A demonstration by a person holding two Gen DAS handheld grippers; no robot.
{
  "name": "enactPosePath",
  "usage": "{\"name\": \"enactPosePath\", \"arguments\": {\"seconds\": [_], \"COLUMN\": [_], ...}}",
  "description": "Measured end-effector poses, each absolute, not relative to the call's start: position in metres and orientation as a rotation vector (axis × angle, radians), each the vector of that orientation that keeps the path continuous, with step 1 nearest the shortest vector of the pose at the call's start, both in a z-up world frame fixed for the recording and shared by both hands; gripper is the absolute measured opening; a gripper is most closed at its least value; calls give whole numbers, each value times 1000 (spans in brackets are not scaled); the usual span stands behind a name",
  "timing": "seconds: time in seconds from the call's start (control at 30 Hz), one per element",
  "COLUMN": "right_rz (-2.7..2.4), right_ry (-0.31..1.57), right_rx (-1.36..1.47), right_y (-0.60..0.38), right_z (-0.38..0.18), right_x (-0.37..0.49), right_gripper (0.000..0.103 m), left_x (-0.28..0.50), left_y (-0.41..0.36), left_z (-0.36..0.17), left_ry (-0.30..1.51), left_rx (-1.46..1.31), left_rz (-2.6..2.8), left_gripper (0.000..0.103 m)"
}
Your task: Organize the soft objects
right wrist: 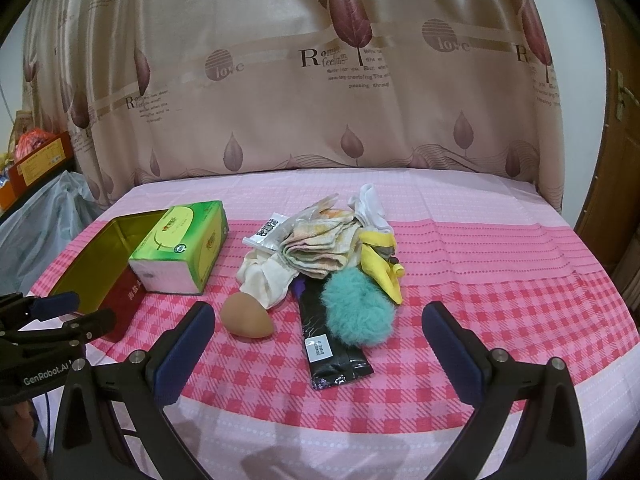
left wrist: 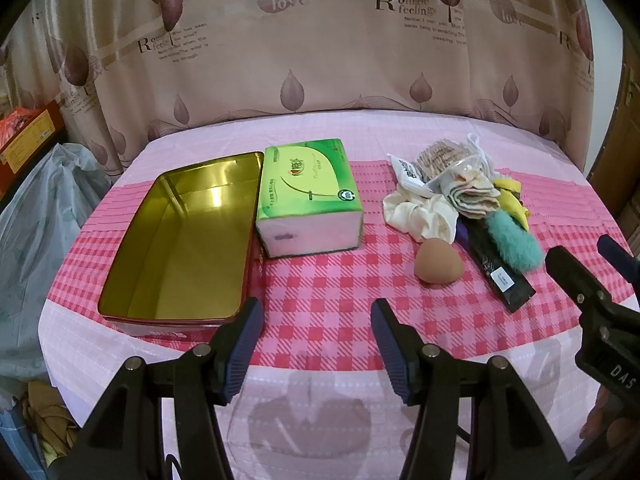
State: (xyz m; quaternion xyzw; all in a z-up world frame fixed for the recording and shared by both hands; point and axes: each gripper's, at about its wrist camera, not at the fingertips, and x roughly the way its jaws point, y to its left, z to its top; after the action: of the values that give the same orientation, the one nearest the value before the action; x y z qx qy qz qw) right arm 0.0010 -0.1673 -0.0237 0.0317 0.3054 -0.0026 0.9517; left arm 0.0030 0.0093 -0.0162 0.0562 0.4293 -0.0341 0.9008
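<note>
Tools numbered two, both empty with fingers spread apart above the near edge of the desk: the left tool (left wrist: pixel 316 328) hovered in front of the tin, and the right tool (right wrist: pixel 320 332) hovered in front of the pile. One pink-and-white checked cloth (left wrist: pixel 320 304) covered the desk. One open rectangular metal tin with a gold inside and red outer walls (left wrist: pixel 180 240) lay at the left, with nothing in it. One green plastic-wrapped pack of tissues (left wrist: pixel 310 196) stood just beside the tin's right wall, touching or nearly so.

To the right of the pack lay one loose pile of soft things. At its near left sat one tan egg-shaped makeup sponge (right wrist: pixel 248 316), a little apart from the rest. Behind it lay one cream fabric scrunchie (right wrist: pixel 266 280). One folded, pale patterned cloth (right wrist: pixel 320 248) sat in the middle of the pile, with one white packet with black print (right wrist: pixel 269 232) to its left. One fluffy teal pom-pom (right wrist: pixel 358 312) rested partly on one long black foil sachet (right wrist: pixel 332 356). One crumpled yellow piece (right wrist: pixel 380 268) and one white fabric piece (right wrist: pixel 370 208) lay at the pile's right and back.
</note>
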Motion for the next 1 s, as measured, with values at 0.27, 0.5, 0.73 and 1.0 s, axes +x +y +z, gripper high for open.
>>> {"name": "enactPosePath", "arguments": {"seconds": [0.27, 0.5, 0.73, 1.0], "right_rz": [-23, -57, -115, -129], "right_ry": [616, 619, 588, 577], "right_rx": [82, 107, 145, 153], "right_y": [-174, -185, -204, -210], "right_z": [-22, -17, -8, -4], "right_x": [0, 1, -5, -6], "right_gripper": [103, 103, 103, 103], "left_x": [4, 8, 17, 30], "left_y": [7, -1, -21, -59], "left_z": [-19, -25, -37, -50], "left_ry": [899, 932, 989, 989], "left_rx": [119, 128, 121, 164], "left_rz": [-77, -122, -248, -427], "left_gripper": [57, 57, 58, 58]}}
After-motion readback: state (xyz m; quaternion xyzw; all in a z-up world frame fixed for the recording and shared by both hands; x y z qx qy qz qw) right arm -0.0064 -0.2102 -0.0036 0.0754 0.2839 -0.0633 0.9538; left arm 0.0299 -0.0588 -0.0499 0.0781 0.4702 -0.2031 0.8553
